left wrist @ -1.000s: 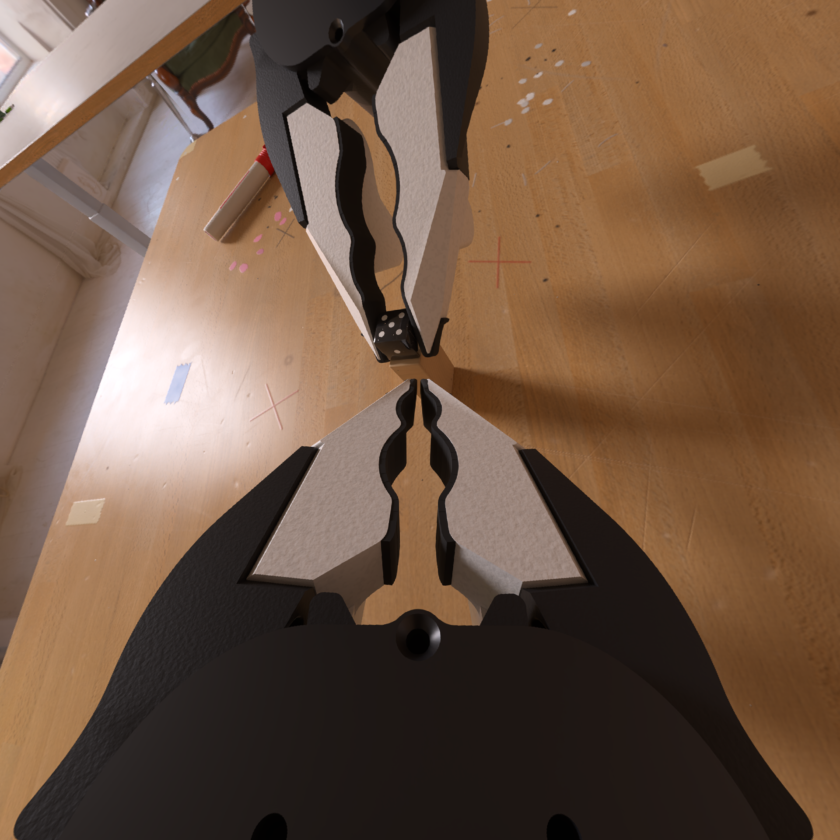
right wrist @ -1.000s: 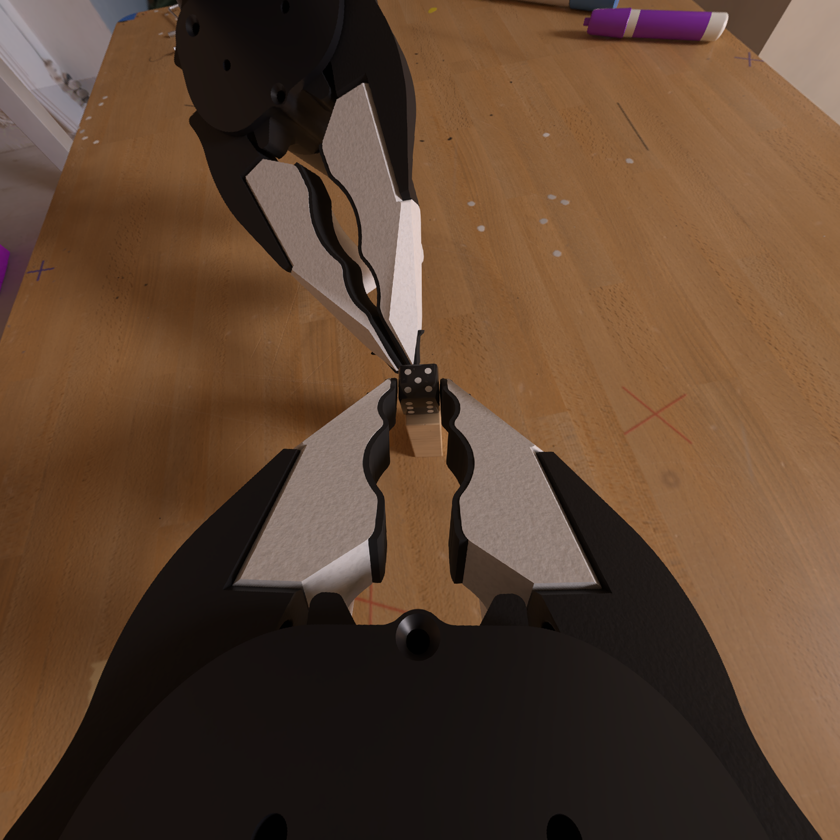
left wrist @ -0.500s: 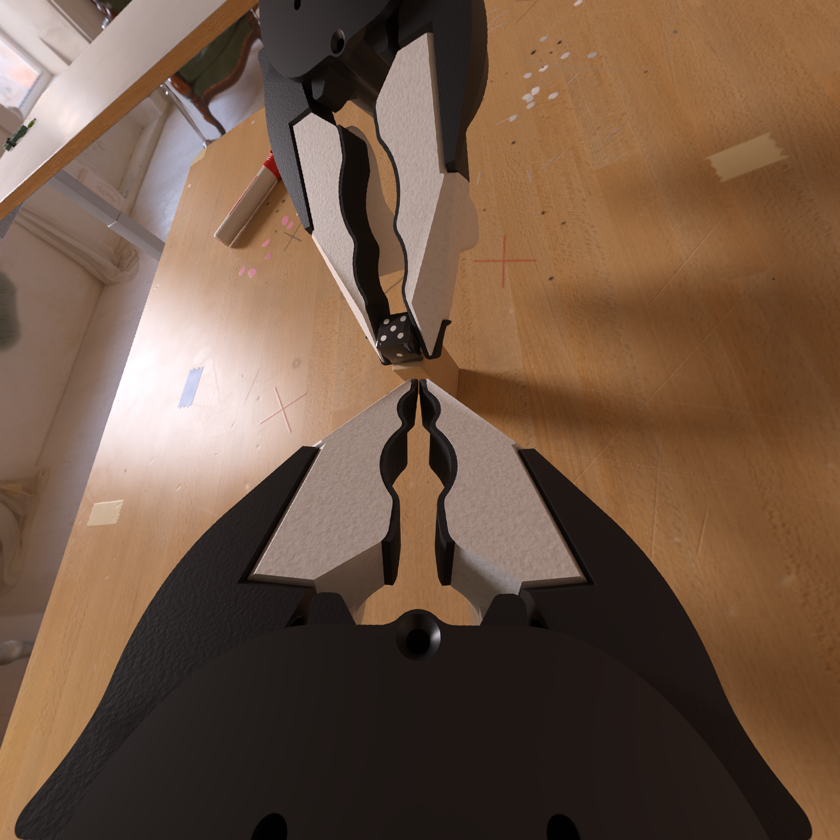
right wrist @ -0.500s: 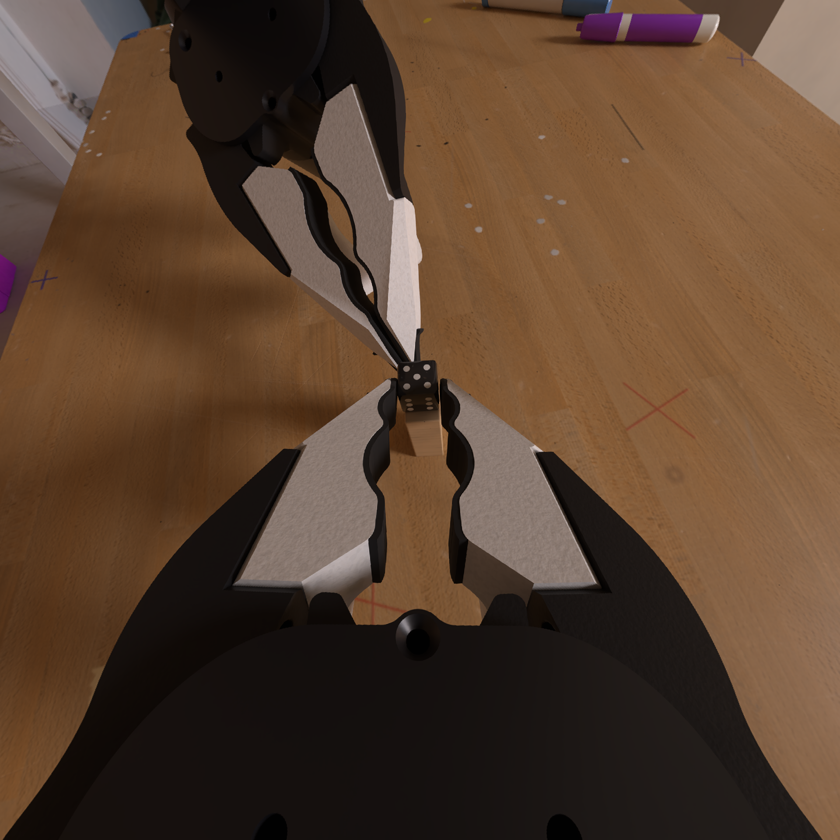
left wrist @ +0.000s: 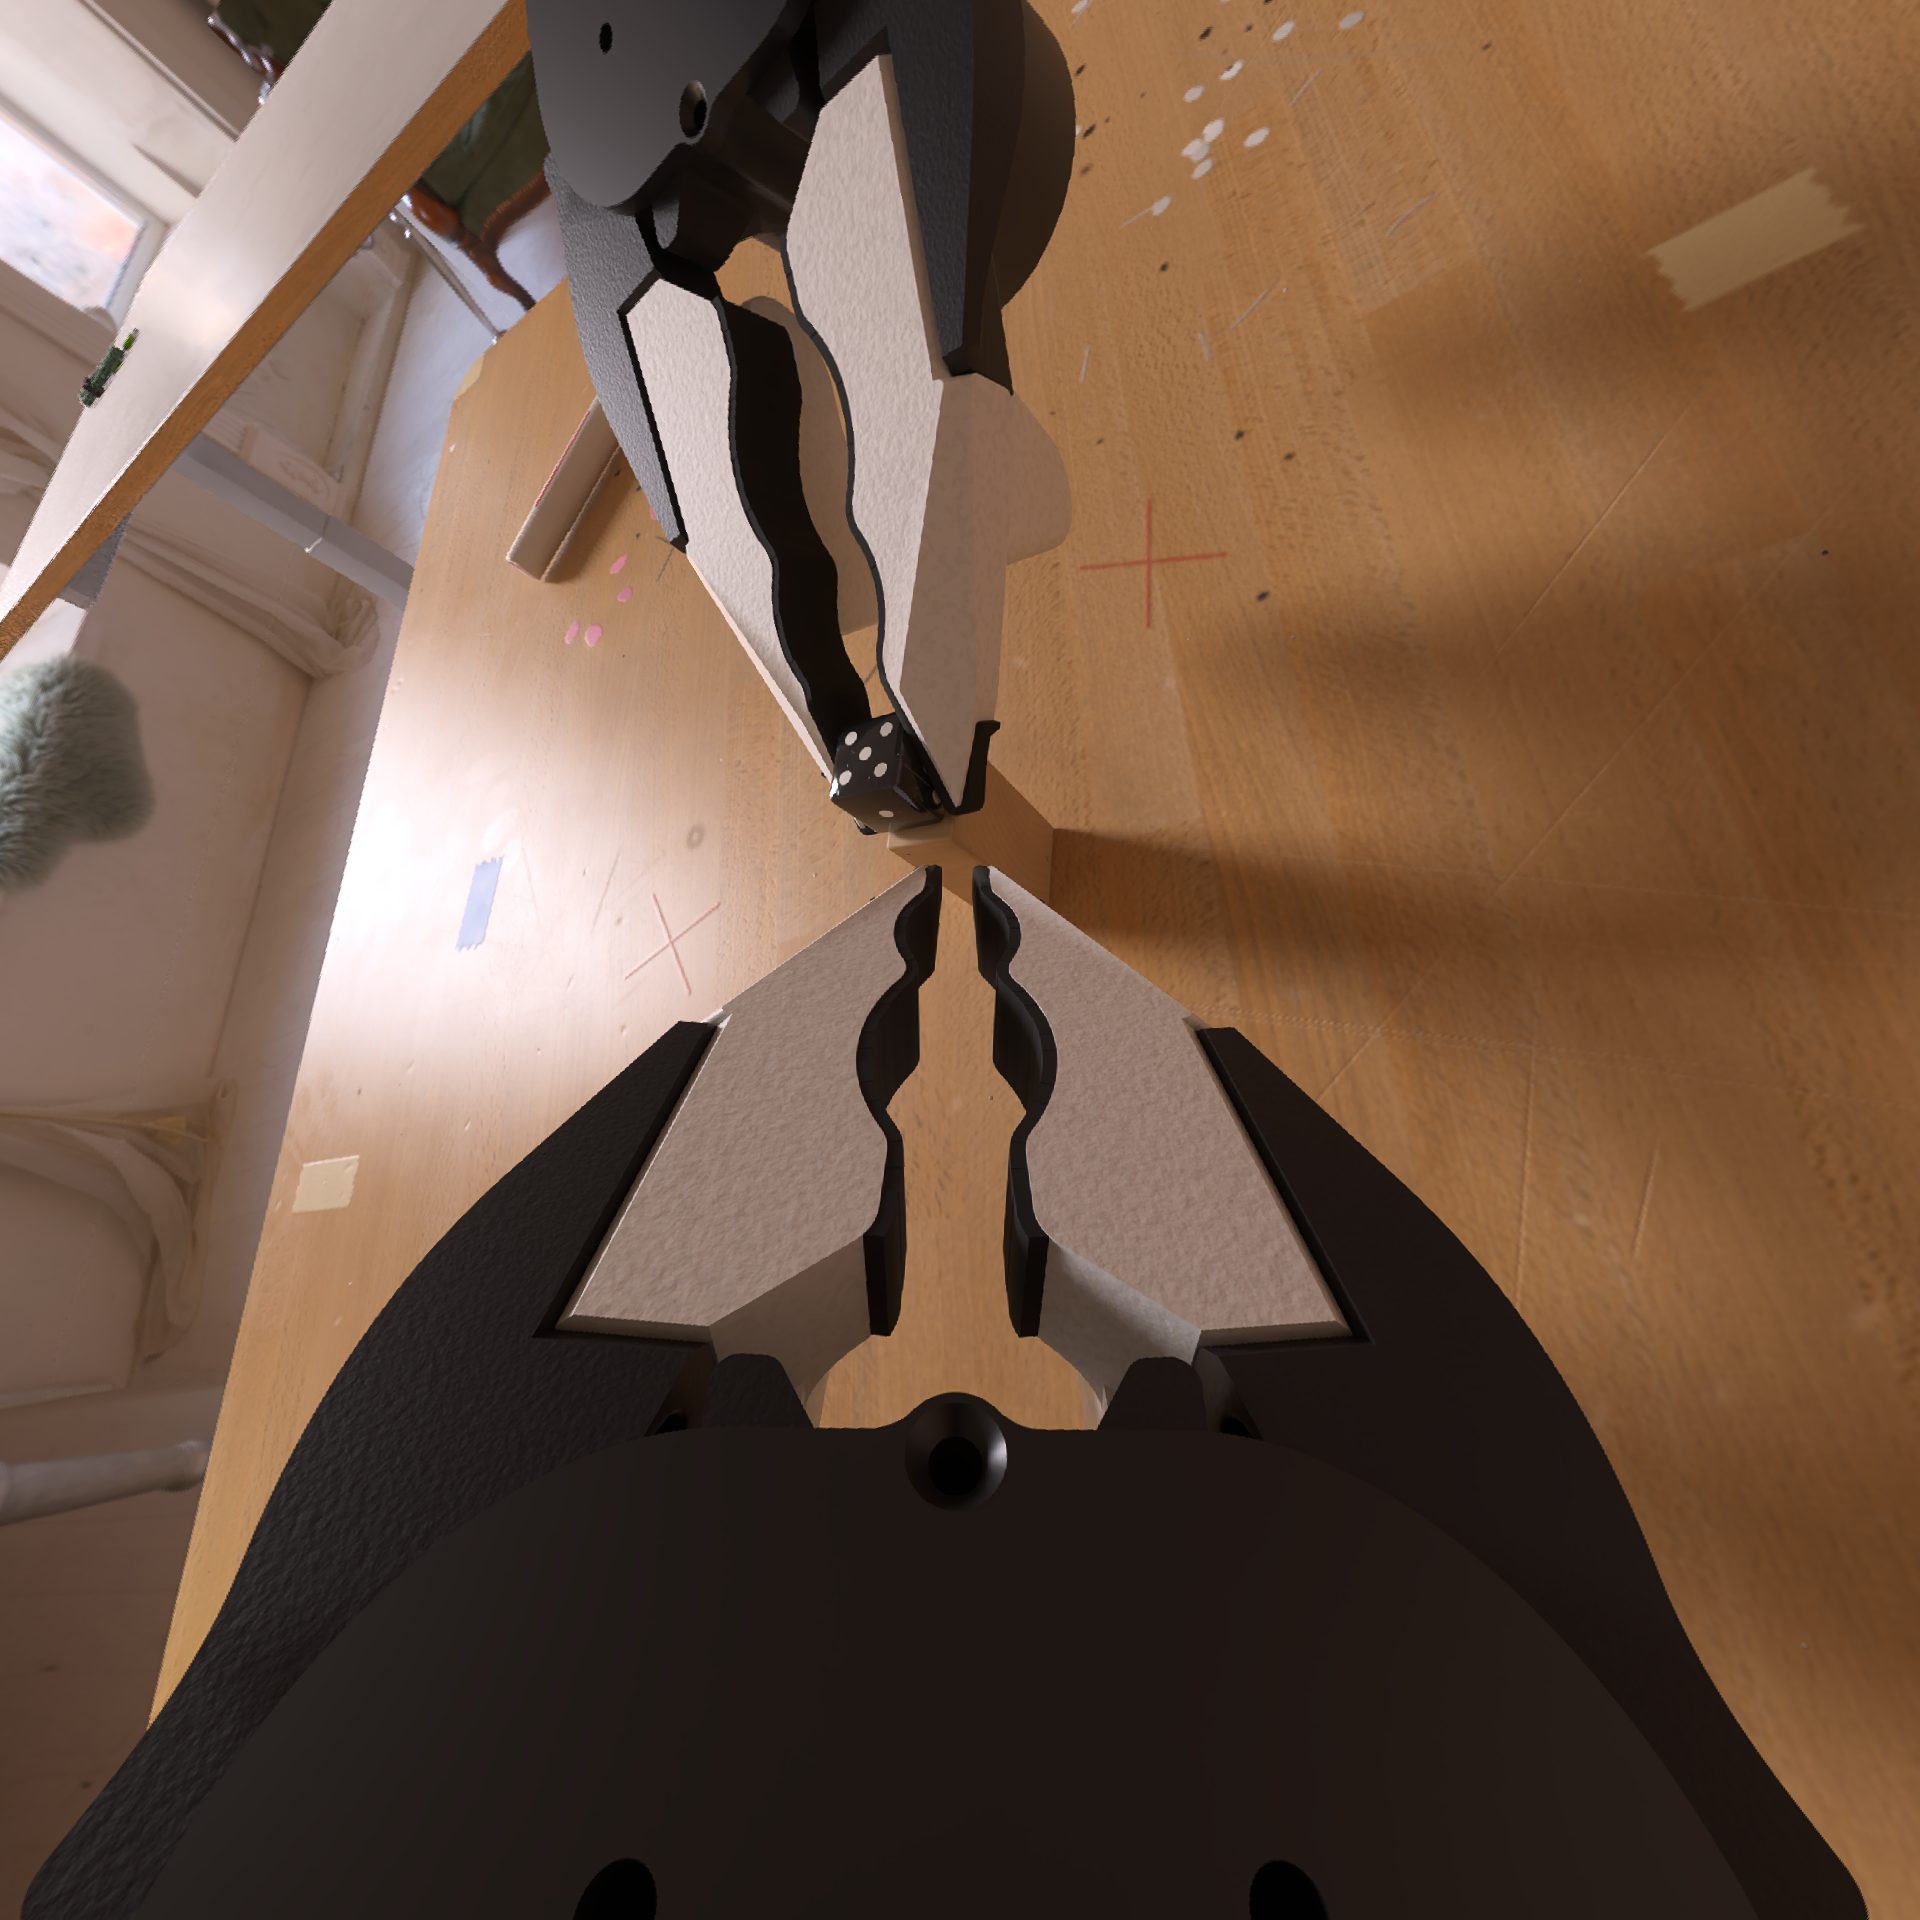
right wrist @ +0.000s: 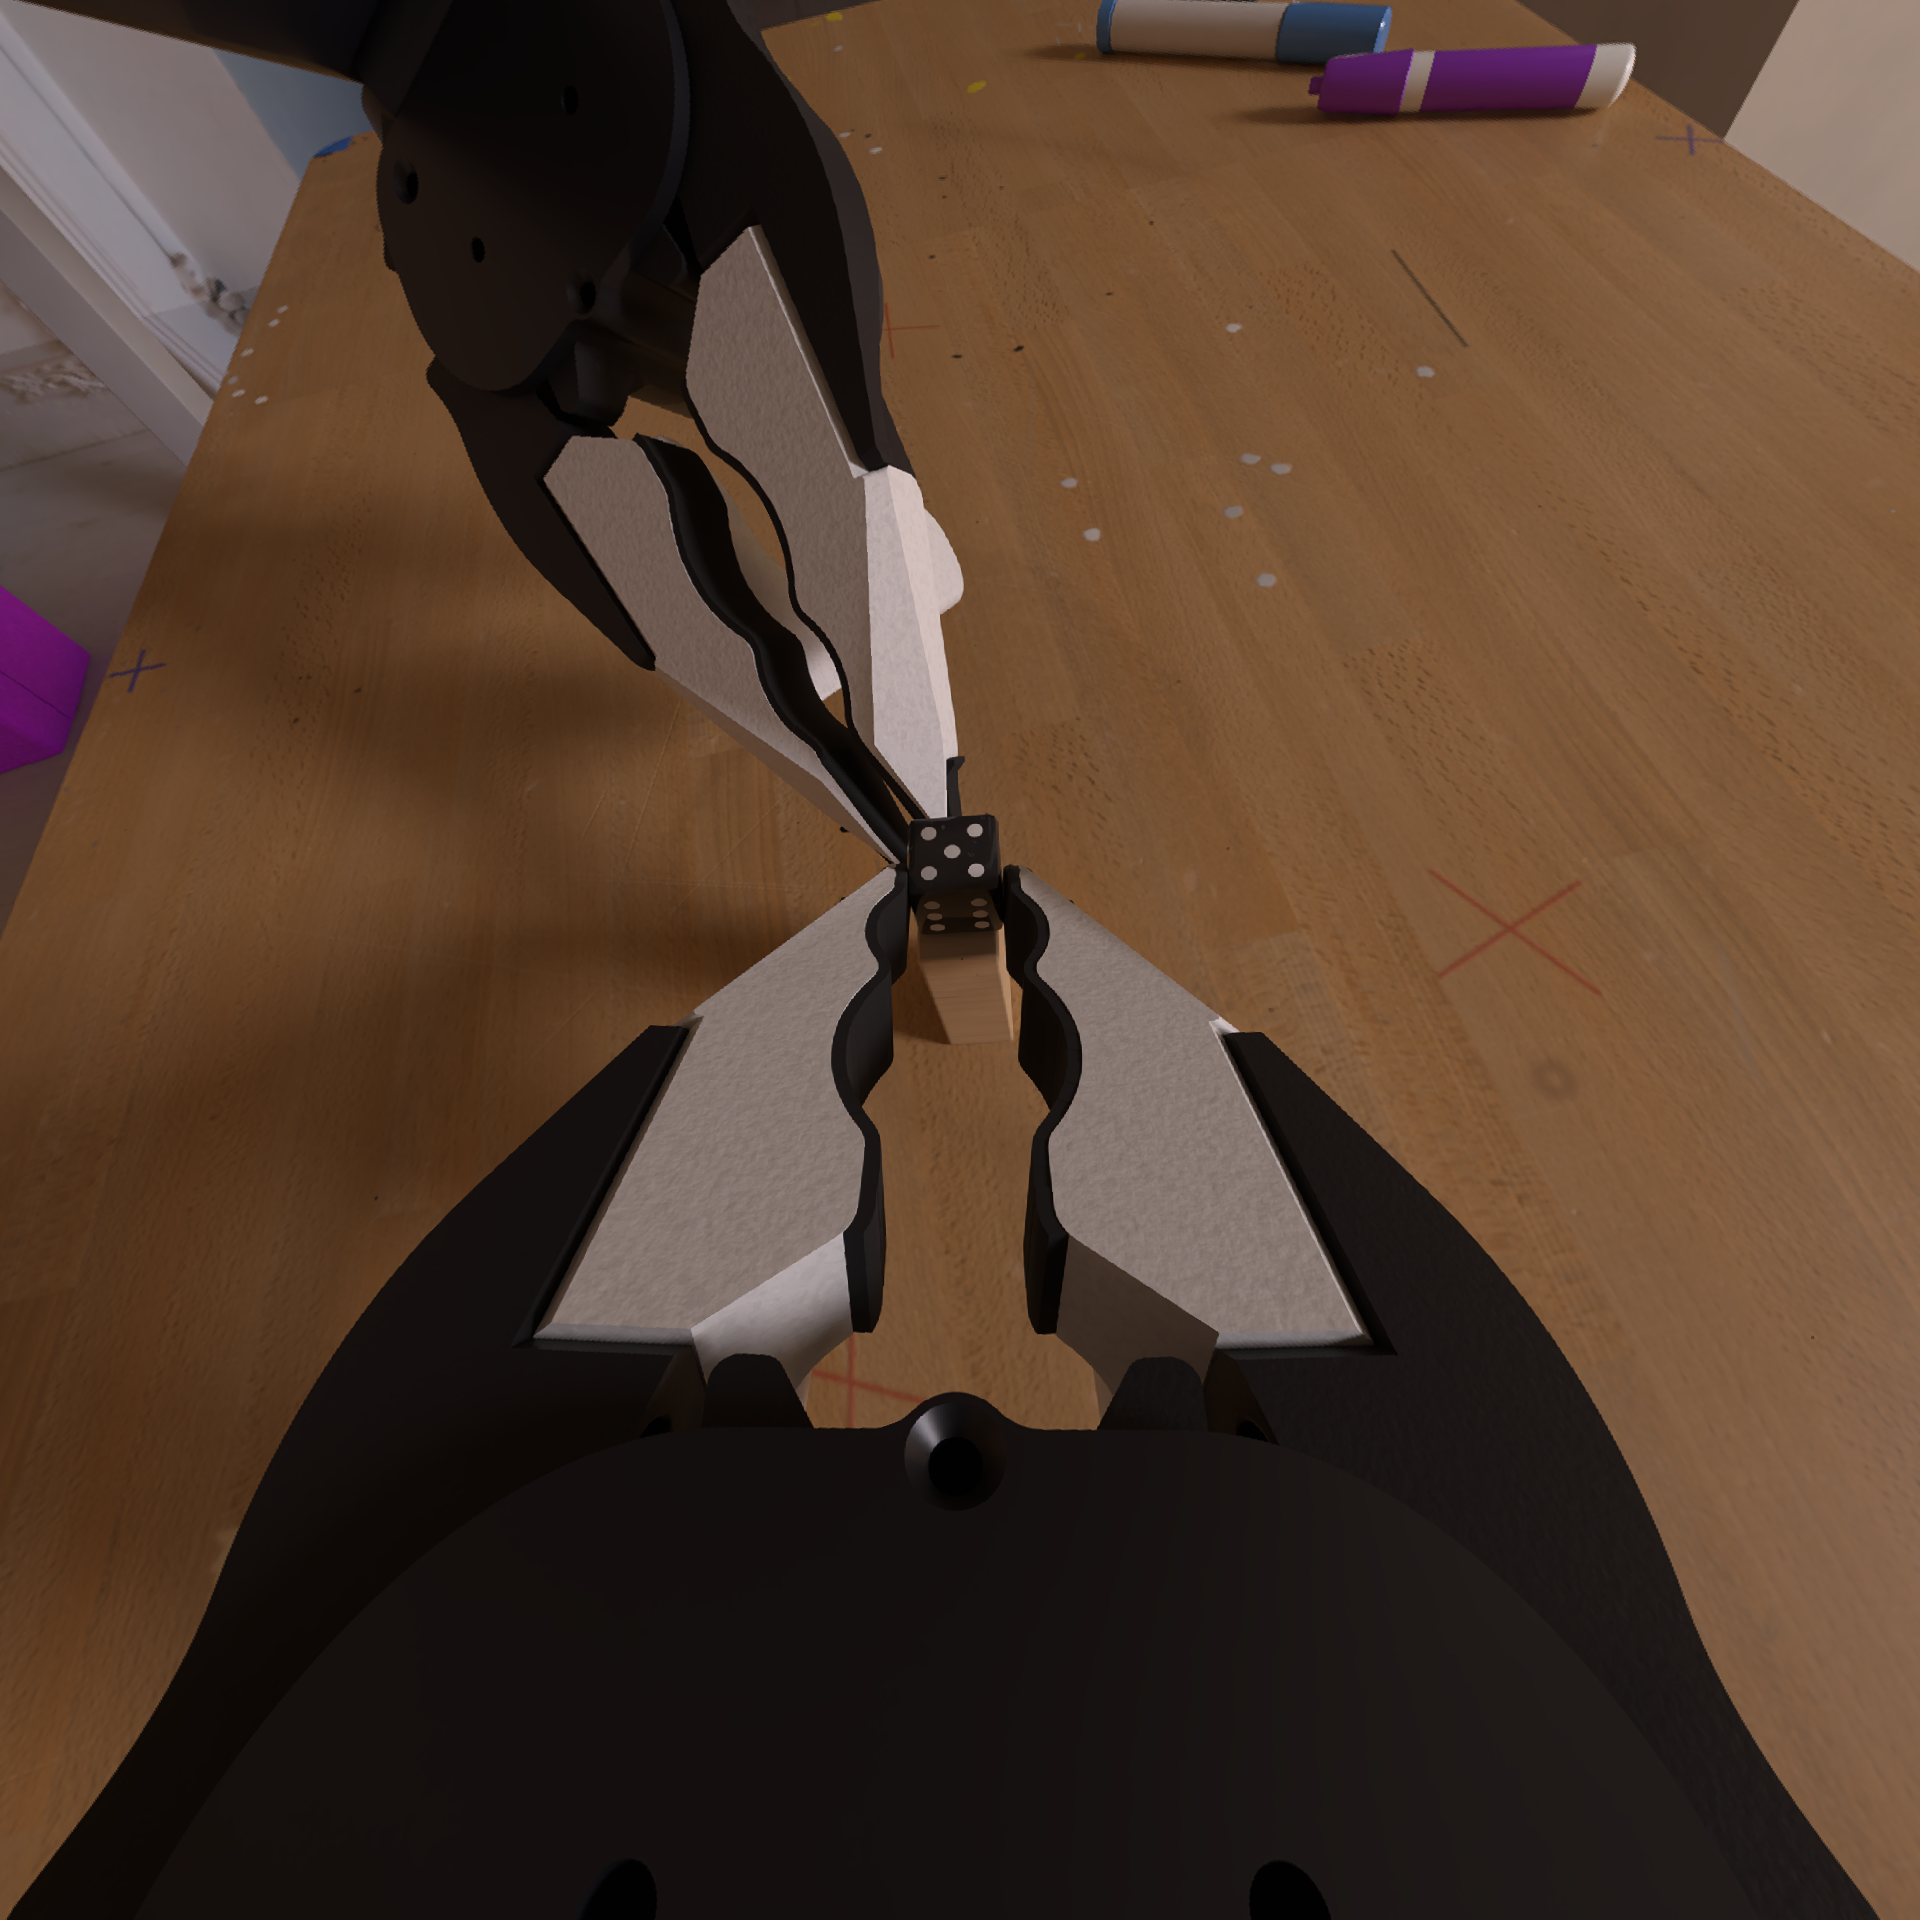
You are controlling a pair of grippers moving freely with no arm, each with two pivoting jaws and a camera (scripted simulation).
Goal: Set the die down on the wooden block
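1. Right gripper [right wrist: 954,883]: clamped on the black die [right wrist: 952,854], white pips, one fingertip on each side face.
2. Die sitting at the top of the wooden block [right wrist: 966,987]; bottom face looks in contact with the block's top, though a thin gap cannot be ruled out from either view.
3. Block: pale, upright, narrow, standing on the wooden table [right wrist: 1455,727]. Seen between the right gripper's fingers in the right wrist view.
4. Left gripper [left wrist: 954,883]: fingers nearly together, narrow slit between the tips, nothing held. Tips just short of the block [left wrist: 987,831], pointing at it from the near side in its own view.
5. Left wrist view: right gripper [left wrist: 904,779] coming in from above and beyond, die [left wrist: 878,774] pinched at its tips, overhanging the block's far-left corner.
6. Right wrist view: left gripper [right wrist: 914,821] angled down from upper left, tips right behind the die; contact with it cannot be told.
7. Two grippers tip to tip across the block.
8. Elsewhere on the table: purple marker [right wrist: 1475,78] and blue-capped marker [right wrist: 1242,26] at the far edge, well apart from the block; purple box [right wrist: 31,686] at the left edge; red cross mark [right wrist: 1512,930] to the right.
9. Left wrist view extras: beige tape strip [left wrist: 1756,249], blue tape scrap [left wrist: 478,904], red cross [left wrist: 1148,561].
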